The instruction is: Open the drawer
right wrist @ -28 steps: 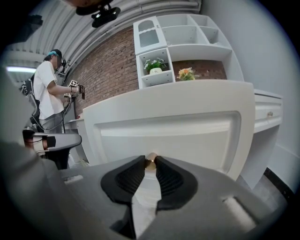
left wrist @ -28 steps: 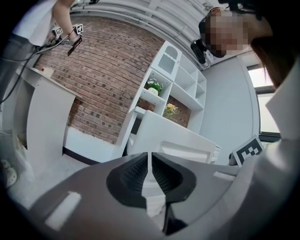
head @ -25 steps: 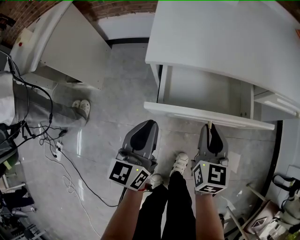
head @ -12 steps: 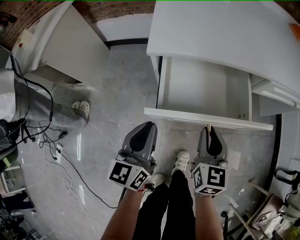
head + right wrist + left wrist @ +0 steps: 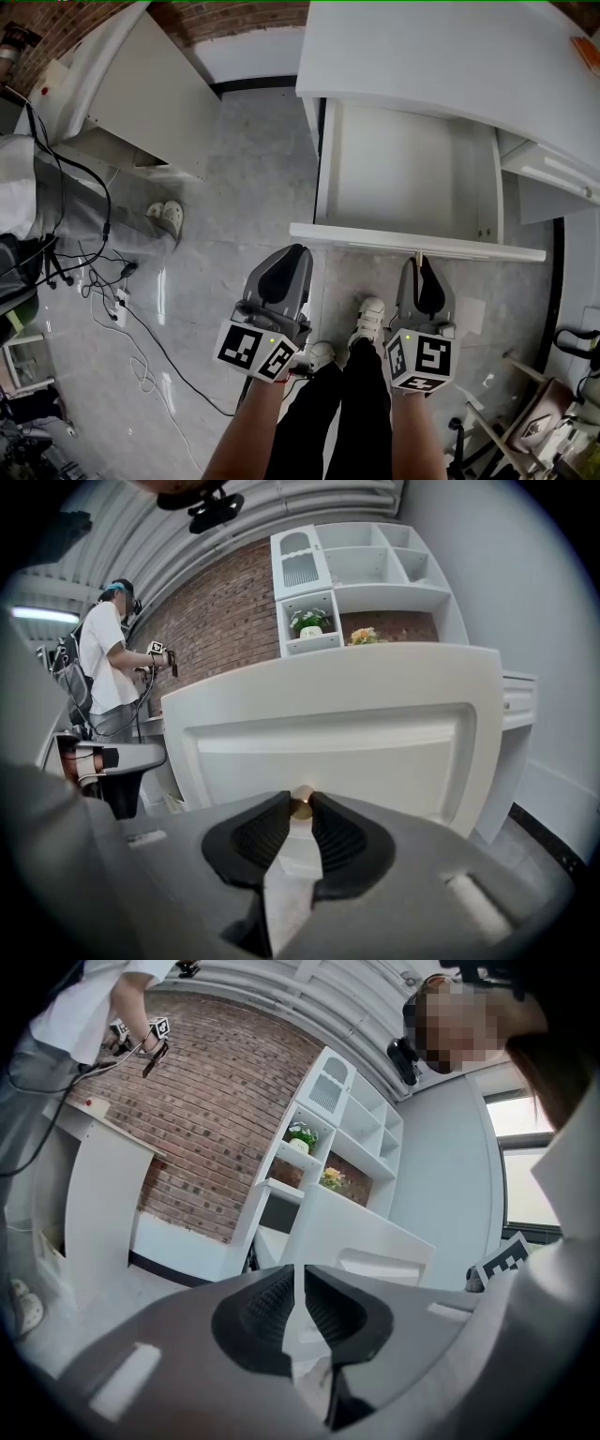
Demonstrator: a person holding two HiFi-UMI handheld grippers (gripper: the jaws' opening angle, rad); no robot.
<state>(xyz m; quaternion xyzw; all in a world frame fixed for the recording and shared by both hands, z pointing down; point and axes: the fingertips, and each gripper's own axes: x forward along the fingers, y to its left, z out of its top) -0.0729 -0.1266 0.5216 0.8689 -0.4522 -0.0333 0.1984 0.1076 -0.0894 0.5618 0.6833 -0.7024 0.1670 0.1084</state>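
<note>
The drawer, drawn well out from under the surface's front edge, is held by its brass knob, which is clamped in the right hand-held gripper. The left hand-held gripper is closed on nothing. The small knob could be lost if pulled askew.

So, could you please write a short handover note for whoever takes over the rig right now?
Right gripper: jaws closed on the brass knob of the drawer front.
Left gripper: jaws together, empty, just short of the drawer front.
Drawer: pulled well out from under the white desk; nothing visible inside.
Done: knob gripped, drawer largely open.
Left: perhaps pull a little further, then release the knob.
</note>
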